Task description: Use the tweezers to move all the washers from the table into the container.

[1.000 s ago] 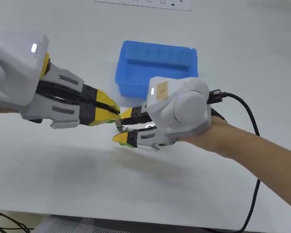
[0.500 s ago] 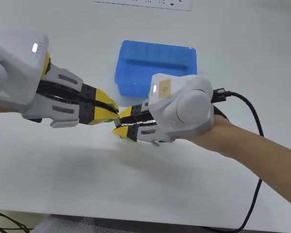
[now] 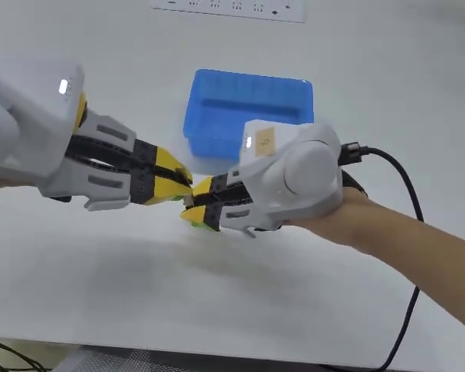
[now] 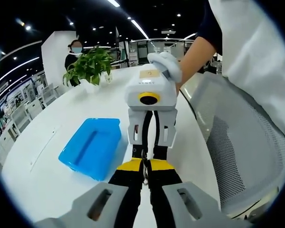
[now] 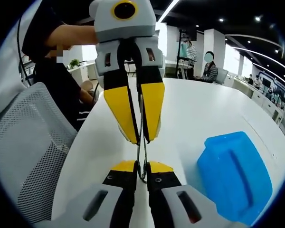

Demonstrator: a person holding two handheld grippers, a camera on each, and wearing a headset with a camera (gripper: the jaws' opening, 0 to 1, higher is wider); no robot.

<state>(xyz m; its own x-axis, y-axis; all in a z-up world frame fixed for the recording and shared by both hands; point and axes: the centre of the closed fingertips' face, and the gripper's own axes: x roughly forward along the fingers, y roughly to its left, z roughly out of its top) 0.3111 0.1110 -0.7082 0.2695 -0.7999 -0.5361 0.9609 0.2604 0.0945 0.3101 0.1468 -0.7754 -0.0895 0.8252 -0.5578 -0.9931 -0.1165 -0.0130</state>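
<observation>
Since a second ago the right claw (image 3: 192, 211) has drawn its jaws together: they stood apart then, and now they meet on the tweezers (image 5: 141, 153). At the left of the head view the left claw (image 3: 186, 181) points right, its yellow tips pinched on the same tweezers. The tweezers run as thin metal legs from between the left claw's jaws to the right claw's tips. The two claws meet nose to nose above the white worktop (image 3: 124, 287), near its middle. The right claw comes in from the right, held by a hand (image 3: 349, 213). Just beyond the claws and slightly right, the blue container (image 3: 209, 138) sits on the worktop, open side up. In the left gripper view a mesh chair (image 4: 237, 152) stands off the worktop's edge.
</observation>
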